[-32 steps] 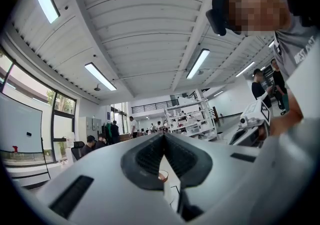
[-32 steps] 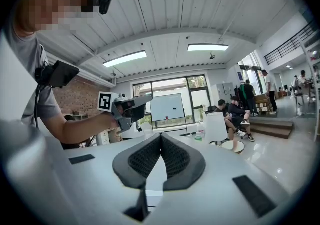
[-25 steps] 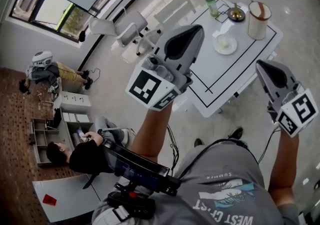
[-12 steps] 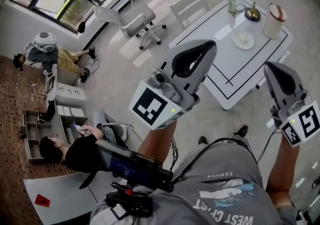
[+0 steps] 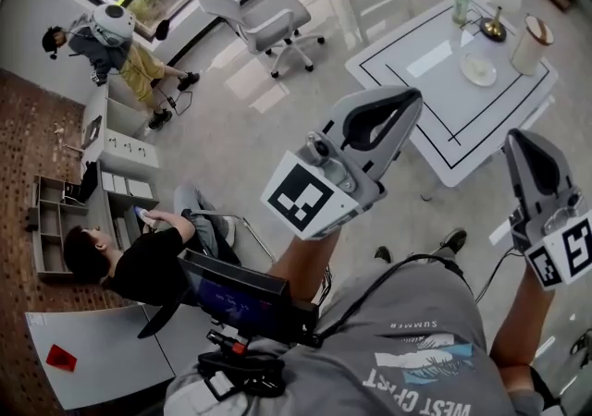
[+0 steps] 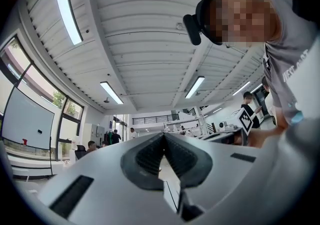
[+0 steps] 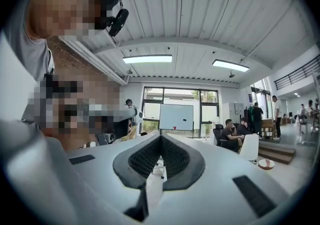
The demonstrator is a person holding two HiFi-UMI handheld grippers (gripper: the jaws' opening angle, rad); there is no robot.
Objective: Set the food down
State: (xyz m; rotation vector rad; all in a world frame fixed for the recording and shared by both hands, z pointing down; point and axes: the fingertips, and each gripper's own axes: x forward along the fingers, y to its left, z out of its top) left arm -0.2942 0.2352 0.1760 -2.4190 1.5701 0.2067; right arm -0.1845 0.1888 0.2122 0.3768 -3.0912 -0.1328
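Left tool and right tool are both pinched shut, empty, well apart from the counter. I can't make out food; the plate looks brittle, so a rim grip seems best.

Bare floor lies open under my left tool and my right tool, right up to the white desk. The desk's near half is free. Its far end is crowded by a bottle, a small plate and a tall pale container. A grey office chair and a white chair stand off the desk's left side. A seated person blocks the lower left.
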